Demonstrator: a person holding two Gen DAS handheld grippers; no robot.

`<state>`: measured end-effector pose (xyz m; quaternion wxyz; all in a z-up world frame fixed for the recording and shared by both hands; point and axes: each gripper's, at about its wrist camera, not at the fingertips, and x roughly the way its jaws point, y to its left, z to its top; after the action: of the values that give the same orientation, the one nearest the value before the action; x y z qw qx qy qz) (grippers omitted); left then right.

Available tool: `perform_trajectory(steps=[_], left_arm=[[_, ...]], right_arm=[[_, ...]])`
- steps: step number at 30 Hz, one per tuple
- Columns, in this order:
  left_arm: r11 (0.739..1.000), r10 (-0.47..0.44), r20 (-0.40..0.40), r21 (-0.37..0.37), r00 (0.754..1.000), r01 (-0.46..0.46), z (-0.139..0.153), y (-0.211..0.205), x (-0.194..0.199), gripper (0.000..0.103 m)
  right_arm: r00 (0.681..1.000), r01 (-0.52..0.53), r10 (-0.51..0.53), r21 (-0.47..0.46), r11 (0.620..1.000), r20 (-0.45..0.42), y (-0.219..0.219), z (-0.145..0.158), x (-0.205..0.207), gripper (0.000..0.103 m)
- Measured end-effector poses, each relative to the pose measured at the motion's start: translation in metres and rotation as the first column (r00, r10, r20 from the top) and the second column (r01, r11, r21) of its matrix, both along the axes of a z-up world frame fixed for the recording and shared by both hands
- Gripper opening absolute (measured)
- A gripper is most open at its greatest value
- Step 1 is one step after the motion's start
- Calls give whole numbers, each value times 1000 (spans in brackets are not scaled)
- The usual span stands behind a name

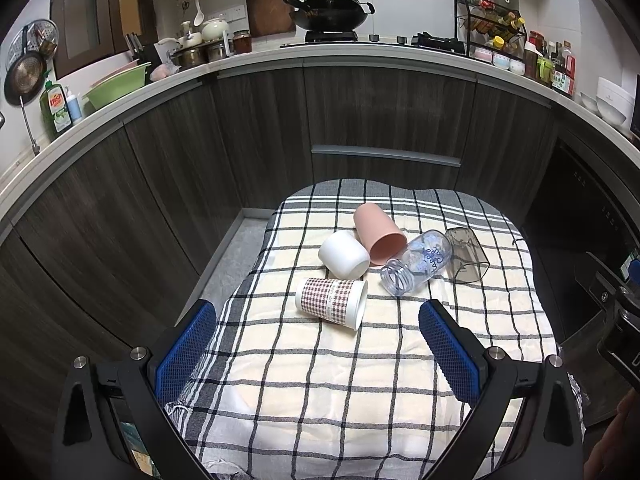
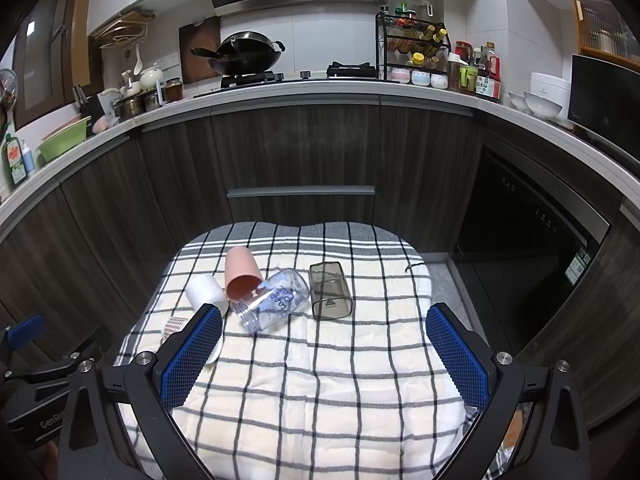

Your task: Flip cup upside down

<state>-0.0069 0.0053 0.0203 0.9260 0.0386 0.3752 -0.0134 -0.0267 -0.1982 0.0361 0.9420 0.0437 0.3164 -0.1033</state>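
Several cups lie on their sides on a checked cloth [image 1: 360,380]. A brown-checked paper cup [image 1: 332,303] lies nearest, mouth to the right. Behind it are a white cup [image 1: 343,255], a pink cup [image 1: 378,233], a clear printed jar [image 1: 416,261] and a smoky square cup [image 1: 466,255]. My left gripper [image 1: 318,326] is open and empty, just short of the checked cup. My right gripper [image 2: 324,330] is open and empty, in front of the jar [image 2: 276,300] and smoky cup [image 2: 330,291]. Its left finger [image 2: 192,354] hides part of the checked cup [image 2: 174,326].
The cloth [image 2: 320,380] covers a small table in front of dark kitchen cabinets [image 1: 384,120]. A wok [image 1: 330,8] and a spice rack [image 1: 490,28] stand on the far counter. A dishwasher [image 2: 532,232] is at the right. The other gripper shows at the right edge [image 1: 616,320].
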Motion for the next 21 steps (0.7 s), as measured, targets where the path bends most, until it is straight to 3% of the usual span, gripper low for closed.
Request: perform_trajectory(steps=[21], left_arm=[[1000,1,-18,-2,1000,-1,-8,2,5,103]], right_arm=[[1000,2,-2,5,1000,-18,-1,-13,6,102]])
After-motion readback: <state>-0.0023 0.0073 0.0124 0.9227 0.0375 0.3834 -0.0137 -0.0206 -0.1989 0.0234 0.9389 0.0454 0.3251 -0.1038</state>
